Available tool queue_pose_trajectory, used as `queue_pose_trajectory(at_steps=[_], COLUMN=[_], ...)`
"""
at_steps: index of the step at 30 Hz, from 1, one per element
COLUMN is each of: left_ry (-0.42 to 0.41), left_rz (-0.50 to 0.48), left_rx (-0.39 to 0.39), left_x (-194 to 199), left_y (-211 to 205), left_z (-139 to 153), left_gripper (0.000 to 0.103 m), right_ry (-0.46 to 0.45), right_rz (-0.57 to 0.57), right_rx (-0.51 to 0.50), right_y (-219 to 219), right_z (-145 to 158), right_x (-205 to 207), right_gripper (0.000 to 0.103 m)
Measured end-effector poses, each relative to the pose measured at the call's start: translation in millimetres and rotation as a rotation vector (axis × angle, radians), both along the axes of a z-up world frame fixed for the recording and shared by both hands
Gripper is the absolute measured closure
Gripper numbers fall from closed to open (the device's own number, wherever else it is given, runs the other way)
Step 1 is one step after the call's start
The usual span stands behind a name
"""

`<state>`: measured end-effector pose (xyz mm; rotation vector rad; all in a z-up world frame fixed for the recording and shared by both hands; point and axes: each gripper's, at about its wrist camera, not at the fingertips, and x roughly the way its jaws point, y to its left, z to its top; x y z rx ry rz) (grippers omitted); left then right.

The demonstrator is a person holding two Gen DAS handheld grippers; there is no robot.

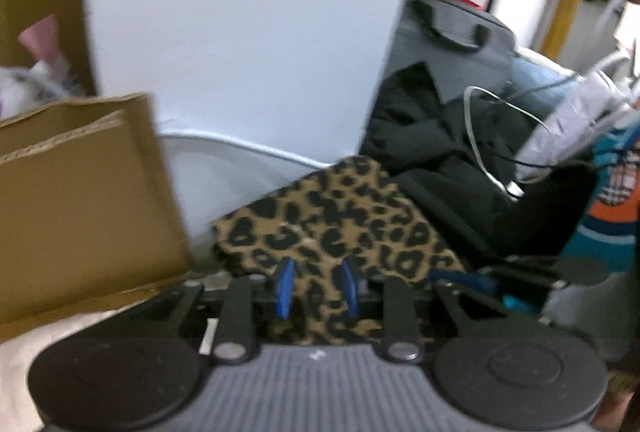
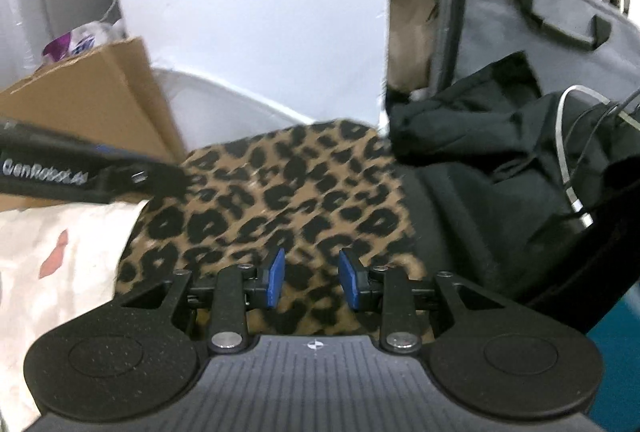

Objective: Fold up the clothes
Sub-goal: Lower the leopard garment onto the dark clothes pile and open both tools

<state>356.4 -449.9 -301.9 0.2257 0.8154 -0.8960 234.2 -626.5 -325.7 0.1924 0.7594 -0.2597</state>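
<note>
A big white panel [image 1: 248, 31] stands up at the back, and both cameras see it. Everything else sits around it.

Right of the panel is a grey bag [image 2: 540, 31] with dark handles. In front of the bag is a pile of black cloth [image 1: 432, 159] with thin cords lying on it. Left of the panel is a brown cardboard box [image 1: 80, 199]. Only the left camera looks into the box behind it, where white and pink things are blurry. Only the left camera sees some teal and orange cloth [image 1: 612, 191] far to the right of the panel.

Below the panel lies the leopard-print cloth [image 2: 280, 191]. It is folded into a flat shape, and its right edge touches the black cloth. Only the right camera shows the white sheet [image 2: 60, 252] with pink marks under its left side.

The left gripper [image 1: 316, 284] is low over the near edge of the leopard-print cloth. Its blue fingers are apart, with cloth showing between them. I cannot tell if they touch it.

The right gripper [image 2: 310, 278] is over the near edge too. Its blue fingers are apart with a clear gap and grab nothing. Only the right camera shows the other tool from the side, reaching in from the left to the cloth's far left corner.
</note>
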Motion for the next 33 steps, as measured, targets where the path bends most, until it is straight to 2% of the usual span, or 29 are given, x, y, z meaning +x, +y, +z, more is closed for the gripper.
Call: queue_pose_trajectory(at_steps=[6, 7, 8, 10, 13, 16, 19, 23, 30, 31, 32, 33], left_ry=[-0.007, -0.009, -0.014, 0.014, 0.023, 0.001, 0.016, -0.031, -0.03, -0.029, -0.028, -0.027], left_rz=[-0.064, -0.068, -0.048, -0.027, -0.025, -0.042, -0.04, -0.06, -0.113, -0.119, -0.124, -0.123], left_rx=[0.059, 0.075, 0.106, 0.1, 0.092, 0.126, 0.144, 0.178, 0.118, 0.115, 0.111, 0.11], left_x=[-7.9, -8.3, -4.6, 4.1, 10.3, 11.1, 16.5, 12.2, -11.7, -17.3, -22.9, -28.2], left_y=[-17.8, -20.3, -20.1, -14.2, -9.3, -9.9, -9.2, -7.1, 2.3, 2.7, 3.1, 3.8], left_z=[-25.6, -30.4, -37.0, -44.3, -46.8, -48.8, -45.5, -31.4, -10.0, -9.5, -9.2, -9.9], left_gripper=[0.08, 0.084, 0.094, 0.1, 0.1, 0.1, 0.1, 0.1, 0.094, 0.087, 0.075, 0.069], right_ry=[-0.013, -0.017, -0.019, -0.021, -0.018, -0.002, 0.015, 0.04, 0.013, 0.008, 0.006, 0.004], right_rz=[-0.01, -0.016, -0.016, -0.016, -0.024, -0.044, -0.067, -0.095, -0.1, -0.097, -0.095, -0.092], right_rx=[0.055, 0.067, 0.072, 0.074, 0.061, 0.048, 0.042, 0.037, 0.017, 0.016, 0.015, 0.016], right_y=[8.5, 7.4, 6.4, 4.2, 0.1, -8.0, -15.9, -25.5, -19.4, -16.0, -12.5, -9.1], right_z=[-14.0, -15.8, -17.2, -18.5, -20.3, -23.2, -26.4, -30.0, -16.5, -14.0, -12.0, -10.2], right_x=[-4.0, -4.7, -5.2, -6.7, -10.3, -16.9, -26.0, -37.4, -55.4, -56.9, -57.3, -57.2], right_gripper=[0.067, 0.067, 0.067, 0.067, 0.068, 0.068, 0.068, 0.068, 0.068, 0.068, 0.068, 0.067])
